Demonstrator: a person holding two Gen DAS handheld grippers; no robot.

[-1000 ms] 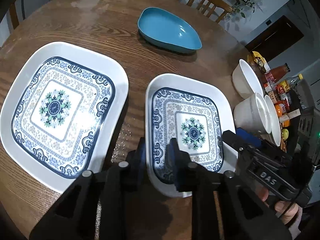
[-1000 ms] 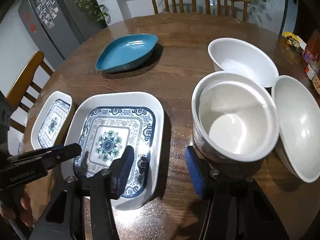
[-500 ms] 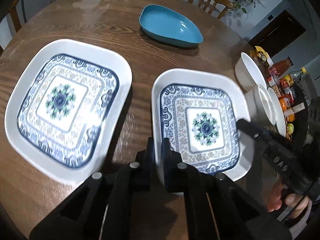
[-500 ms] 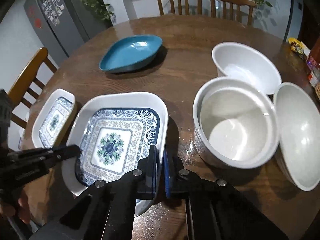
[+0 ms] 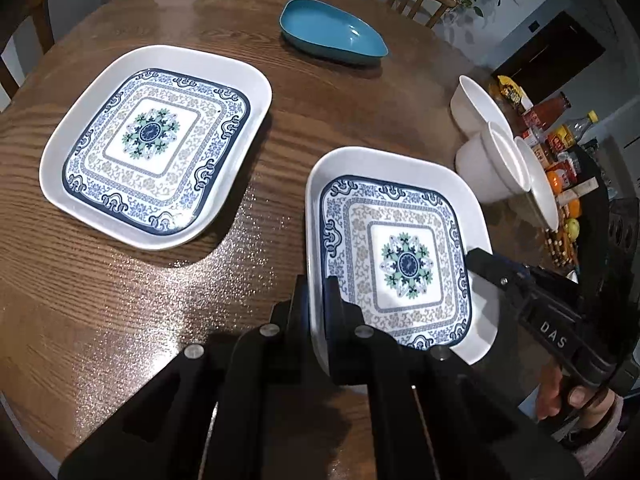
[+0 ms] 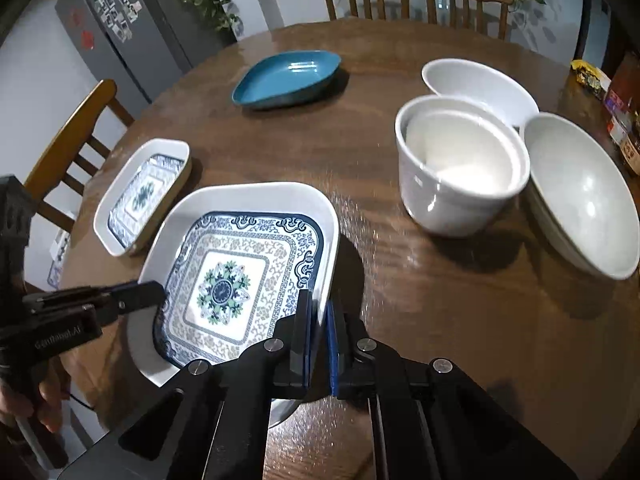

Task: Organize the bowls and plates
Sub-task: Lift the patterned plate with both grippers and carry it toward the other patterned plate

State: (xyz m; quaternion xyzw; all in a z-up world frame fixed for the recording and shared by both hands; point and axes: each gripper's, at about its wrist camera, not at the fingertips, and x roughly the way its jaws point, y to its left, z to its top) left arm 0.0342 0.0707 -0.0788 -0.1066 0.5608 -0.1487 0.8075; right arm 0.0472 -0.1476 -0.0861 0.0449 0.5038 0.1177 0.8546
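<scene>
Left wrist view: the near plate (image 5: 400,248), a square white one with a blue pattern, is held at its left rim by the left gripper (image 5: 316,308), whose jaws are closed narrow on that rim. The right gripper (image 5: 492,272) is seen at the opposite rim of the same plate. A second plate (image 5: 156,144) of the same pattern lies well apart to the left on the table (image 5: 120,300). A teal dish (image 5: 332,34) rests at the far side, and white bowls (image 5: 492,152) are grouped at the right, beside some bottles (image 5: 556,120).

Right wrist view: the jaws of the right gripper (image 6: 320,320) are closed narrow on the right rim of the near plate (image 6: 240,272), and the left gripper (image 6: 132,300) is seen at the other rim. The plate seems slightly raised from the table (image 6: 440,300), judged by the dark shadow under its edge. The second plate (image 6: 140,196) is seen behind it on the left. Two white bowls are nested (image 6: 460,168), with a wide bowl (image 6: 580,196) touching them.

The step in hand is judged to be the carrying of the near plate onto the second plate. Both grippers should be kept level and moved together, so that the rim is not twisted out of the jaws. The plate should be centred over the other before it is lowered.
</scene>
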